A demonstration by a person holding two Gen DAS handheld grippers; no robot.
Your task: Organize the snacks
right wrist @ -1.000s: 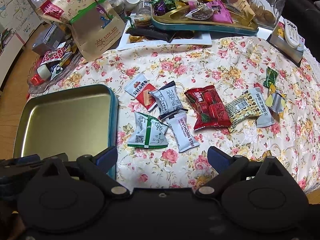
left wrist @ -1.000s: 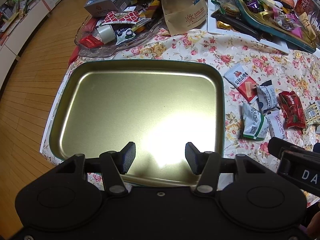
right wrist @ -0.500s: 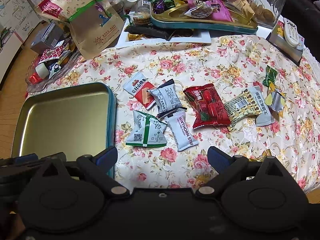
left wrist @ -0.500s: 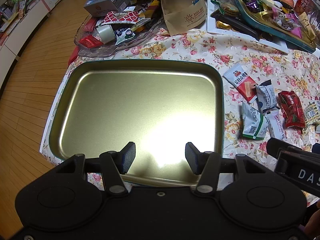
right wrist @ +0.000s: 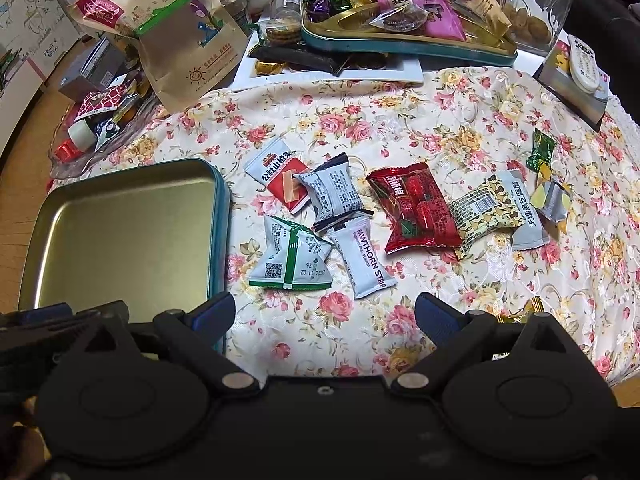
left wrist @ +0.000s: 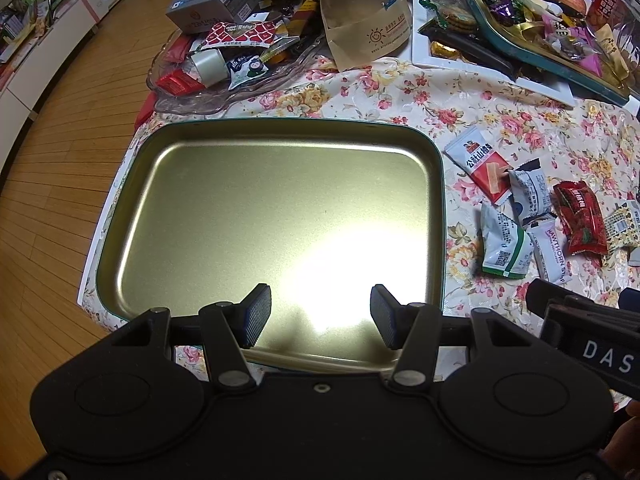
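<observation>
Gold-lined and teal-rimmed, the tin tray (left wrist: 438, 184) lies bare on the flowered tablecloth (right wrist: 400, 120). Over its near edge the left gripper (left wrist: 320, 316) hovers with its jaws apart, gripping nothing. Just right of the tray sits a loose cluster of snack packets: a green-striped packet (right wrist: 290, 258), a white hawthorn strip (right wrist: 366, 258), a red packet (right wrist: 416, 208). Before them the right gripper (right wrist: 325, 316) hangs, jaws spread wide and empty.

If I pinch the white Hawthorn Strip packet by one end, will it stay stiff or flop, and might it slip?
The Hawthorn Strip packet looks like a thin, flat, glossy pouch, so it is probably light and may slip between the pads. Its long shape suggests the free end could droop. Its top corner lies under the grey-and-navy packet, which may shift as it lifts.
</observation>
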